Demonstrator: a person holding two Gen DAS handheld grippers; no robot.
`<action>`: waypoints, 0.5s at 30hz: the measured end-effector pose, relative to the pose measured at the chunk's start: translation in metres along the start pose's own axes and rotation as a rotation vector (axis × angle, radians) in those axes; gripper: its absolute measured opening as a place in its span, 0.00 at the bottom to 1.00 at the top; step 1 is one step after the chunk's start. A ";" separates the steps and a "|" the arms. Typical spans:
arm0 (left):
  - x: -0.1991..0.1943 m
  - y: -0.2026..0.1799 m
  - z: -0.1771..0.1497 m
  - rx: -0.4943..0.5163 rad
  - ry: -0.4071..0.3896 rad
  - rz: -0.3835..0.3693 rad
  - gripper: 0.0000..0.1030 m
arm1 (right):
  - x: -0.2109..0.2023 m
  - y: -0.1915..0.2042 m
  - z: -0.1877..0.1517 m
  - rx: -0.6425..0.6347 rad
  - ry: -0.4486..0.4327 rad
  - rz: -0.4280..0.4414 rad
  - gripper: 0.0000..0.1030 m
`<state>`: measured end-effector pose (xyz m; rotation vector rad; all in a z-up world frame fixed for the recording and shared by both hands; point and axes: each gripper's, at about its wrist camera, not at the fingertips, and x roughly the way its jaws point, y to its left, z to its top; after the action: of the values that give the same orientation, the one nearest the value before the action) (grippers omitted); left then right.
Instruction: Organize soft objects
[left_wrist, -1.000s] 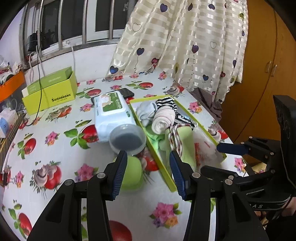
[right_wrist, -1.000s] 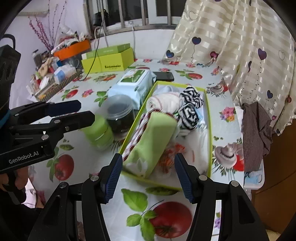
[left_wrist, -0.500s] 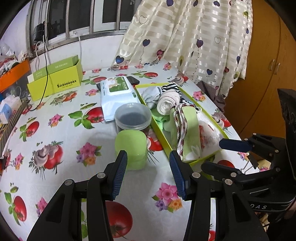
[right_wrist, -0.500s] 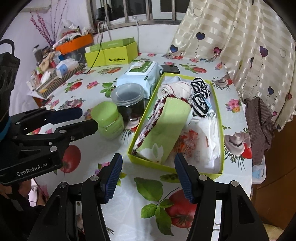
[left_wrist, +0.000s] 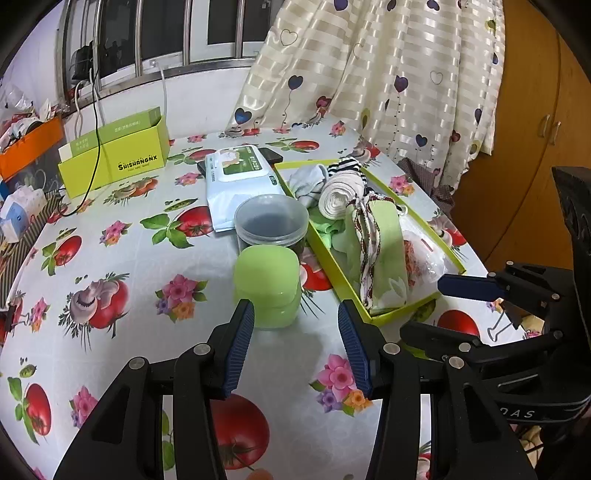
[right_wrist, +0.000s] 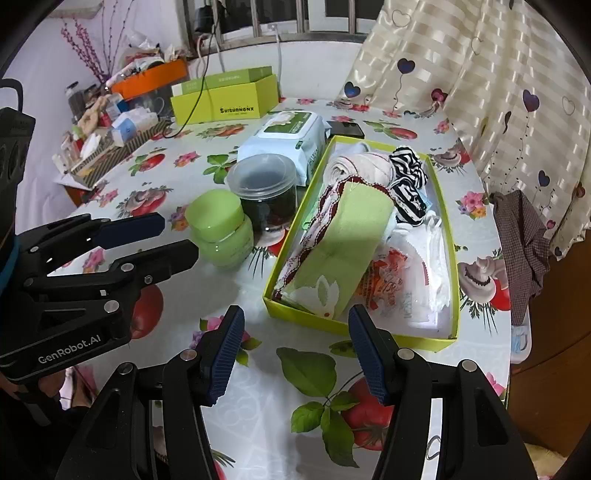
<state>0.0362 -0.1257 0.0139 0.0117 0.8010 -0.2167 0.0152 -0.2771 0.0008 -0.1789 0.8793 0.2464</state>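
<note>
**Left wrist and right wrist views: both grippers empty above the table, soft goods lying in the tray**

Left wrist view, from left to right: the left gripper (left_wrist: 295, 332) hangs over the flowered tablecloth (left_wrist: 122, 258) with its fingers (left_wrist: 242, 343) spread apart and nothing between them. Just ahead of the left finger stands a green jar (left_wrist: 267, 286), and beyond it a clear tub (left_wrist: 271, 223) with a dark filling. Further ahead lies a wipes pack (left_wrist: 240, 177). Ahead of the right finger sits the yellow-green tray (left_wrist: 402, 310), holding a folded green cloth (left_wrist: 386, 251), a white roll (left_wrist: 336, 199) and striped socks (left_wrist: 347, 166).

Right wrist view: the right gripper (right_wrist: 295, 343) also has its fingers (right_wrist: 225, 350) wide apart and empty. To their left the left gripper reaches in from the side, its tips near the green jar. Ahead, between the two fingers and towards the right one, the tray's near wall faces the camera, with the folded green cloth lengthwise inside, a crinkly plastic packet (right_wrist: 391, 284) to its right, and the striped socks at the far end. A curtain (right_wrist: 480, 92) hangs at the far right.
</note>
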 end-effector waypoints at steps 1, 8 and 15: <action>0.000 0.000 -0.001 0.000 0.002 -0.002 0.47 | 0.000 0.000 0.000 0.000 0.001 0.000 0.57; 0.004 0.001 -0.002 0.002 0.007 0.009 0.47 | 0.002 0.001 0.000 0.000 0.004 -0.004 0.57; 0.008 0.002 -0.002 0.003 0.017 0.013 0.47 | 0.003 0.001 0.000 0.001 0.008 -0.003 0.57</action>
<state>0.0406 -0.1250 0.0073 0.0216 0.8174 -0.2052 0.0166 -0.2761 -0.0013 -0.1805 0.8867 0.2422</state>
